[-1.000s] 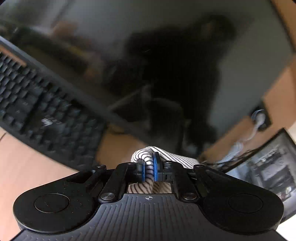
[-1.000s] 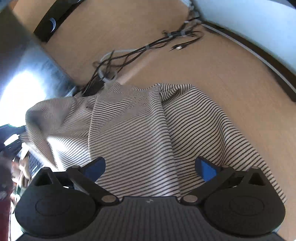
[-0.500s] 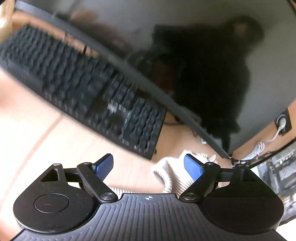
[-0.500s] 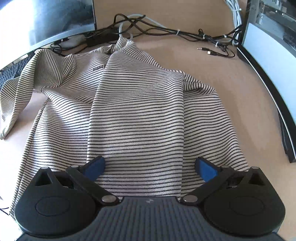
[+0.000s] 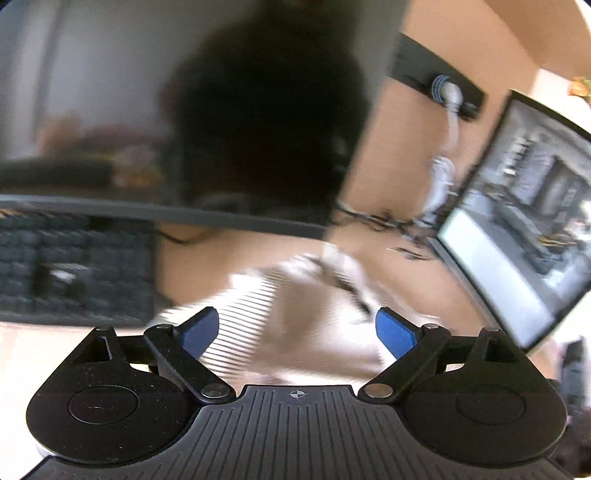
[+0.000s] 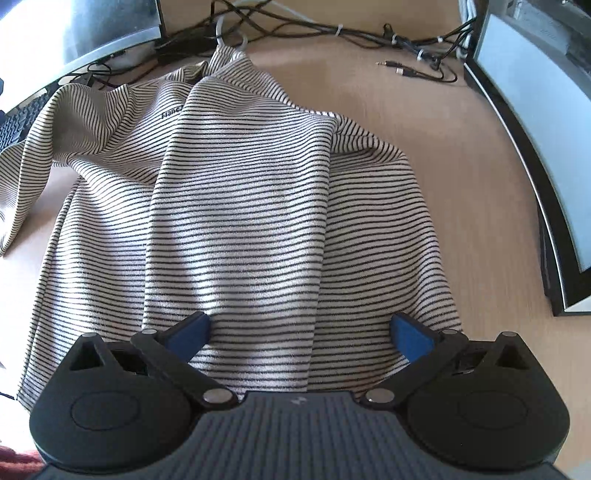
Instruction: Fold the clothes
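Observation:
A white shirt with thin black stripes lies rumpled on the wooden desk, one side folded over the middle. Above its near hem my right gripper stands open, blue pads apart and touching nothing. In the blurred left wrist view the same striped shirt lies on the desk ahead of my left gripper. Its jaws are opening, and no cloth is pinched between the blue pads.
A black keyboard lies at the left under a dark monitor. A second monitor stands at the right. Tangled cables run along the back of the desk.
My left gripper was shut on a bunch of the striped shirt; it has let go, opened wide and swung right. The right gripper's view has rolled upright over the shirt, its jaws open throughout.

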`<state>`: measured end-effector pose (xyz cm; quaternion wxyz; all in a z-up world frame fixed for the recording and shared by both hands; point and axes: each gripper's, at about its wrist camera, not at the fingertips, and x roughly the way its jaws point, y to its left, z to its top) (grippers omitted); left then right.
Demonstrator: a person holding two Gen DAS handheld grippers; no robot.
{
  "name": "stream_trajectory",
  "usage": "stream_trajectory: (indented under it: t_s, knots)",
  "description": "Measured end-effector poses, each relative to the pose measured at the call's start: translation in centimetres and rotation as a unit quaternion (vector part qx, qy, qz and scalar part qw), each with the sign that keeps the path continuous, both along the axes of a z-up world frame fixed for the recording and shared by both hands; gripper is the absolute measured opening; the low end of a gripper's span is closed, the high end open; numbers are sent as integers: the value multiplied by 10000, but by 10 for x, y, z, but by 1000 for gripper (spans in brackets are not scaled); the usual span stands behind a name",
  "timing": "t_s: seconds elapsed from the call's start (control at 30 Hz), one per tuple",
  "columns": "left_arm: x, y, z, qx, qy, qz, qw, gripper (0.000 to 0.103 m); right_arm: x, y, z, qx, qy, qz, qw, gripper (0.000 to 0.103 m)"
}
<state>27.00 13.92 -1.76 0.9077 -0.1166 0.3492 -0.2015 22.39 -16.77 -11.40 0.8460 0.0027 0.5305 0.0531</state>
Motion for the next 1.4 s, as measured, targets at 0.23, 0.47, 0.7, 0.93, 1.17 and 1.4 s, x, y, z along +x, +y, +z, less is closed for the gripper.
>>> stream_trajectory:
  t_s: [0.23, 0.47, 0.7, 0.93, 1.17, 1.4]
  knots:
    - [-13, -49, -44, -156, 614, -490, 9968, 94, 0, 13, 42, -583, -1383, 325, 9881, 88]
    - [-23, -55, -82, -198, 1184, -624, 9908, 88, 63, 67, 57, -890, -1733, 1073, 9750, 36]
    - [-29, -55, -85, -61, 1087, -657, 9919, 89, 93, 120, 6, -2184, -1347, 2211, 9409, 31]
    - [-32, -52, -85, -6, 1066, -731, 9916, 89, 122, 52, 7, -4151, -1675, 2603, 8555, 11]
    - [-33, -50, -80, 199, 1227, -829, 9888, 89, 178, 8, -18, -4334, -1373, 1841, 8715, 13]
    - [-20, -47, -53, -170, 1251, -659, 9898, 89, 146, 4, 26, -2970, -1818, 1199, 9297, 25]
